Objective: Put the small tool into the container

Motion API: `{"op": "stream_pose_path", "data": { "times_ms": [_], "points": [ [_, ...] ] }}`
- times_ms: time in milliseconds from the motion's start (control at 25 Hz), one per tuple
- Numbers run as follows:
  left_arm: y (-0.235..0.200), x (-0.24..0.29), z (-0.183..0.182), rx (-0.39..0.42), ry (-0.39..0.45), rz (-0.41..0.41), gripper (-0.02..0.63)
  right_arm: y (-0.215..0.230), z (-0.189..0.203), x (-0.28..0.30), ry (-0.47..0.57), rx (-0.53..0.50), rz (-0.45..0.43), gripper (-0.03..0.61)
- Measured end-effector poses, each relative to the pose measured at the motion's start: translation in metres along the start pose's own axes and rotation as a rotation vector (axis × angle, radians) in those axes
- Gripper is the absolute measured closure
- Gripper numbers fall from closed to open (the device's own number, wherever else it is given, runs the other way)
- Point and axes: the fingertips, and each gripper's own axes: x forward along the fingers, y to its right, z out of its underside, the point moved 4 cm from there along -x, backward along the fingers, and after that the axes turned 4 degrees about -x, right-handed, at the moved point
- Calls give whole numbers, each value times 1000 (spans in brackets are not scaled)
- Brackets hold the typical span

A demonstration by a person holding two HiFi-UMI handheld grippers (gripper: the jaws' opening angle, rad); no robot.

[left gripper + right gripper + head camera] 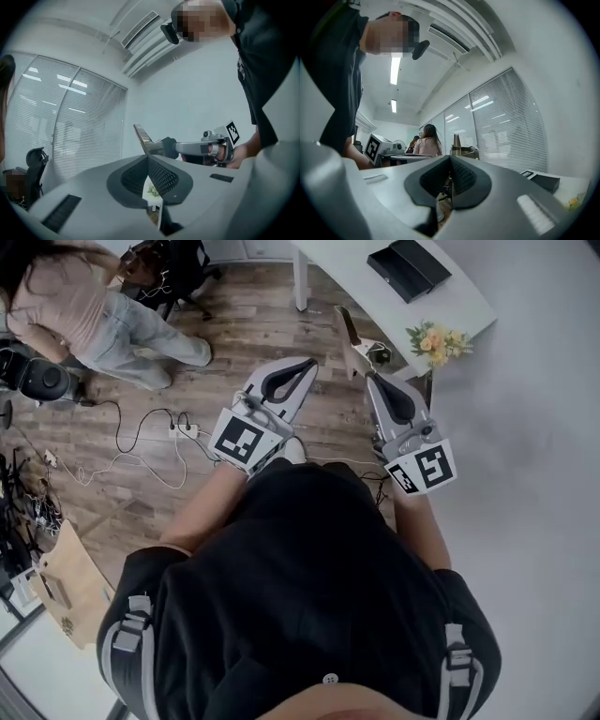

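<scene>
In the head view, your right gripper [373, 360] is clamped on the small tool [348, 327], above the floor beside the tabletop's [375, 296] edge. The left gripper view shows your left gripper [148, 180] closed and empty. No container shows in the right gripper view, so find it first and grip firmly.

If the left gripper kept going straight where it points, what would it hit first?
Probably the right gripper, whose jaw tips cross just ahead of the shut left gripper; if it passes them, the curved white table. Depth is unclear.
</scene>
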Motion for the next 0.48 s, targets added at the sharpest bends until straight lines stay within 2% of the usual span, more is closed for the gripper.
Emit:
{"op": "stream_pose_path", "data": {
  "times_ms": [320,480],
  "points": [
    [-61,-4,-11,-38,12,-9,607,-1,-4,60,-25,-9,-1,565],
    [-68,-5,-5,-19,12,-15,607,1,-3,64,-26,-15,7,565]
  ]
}}
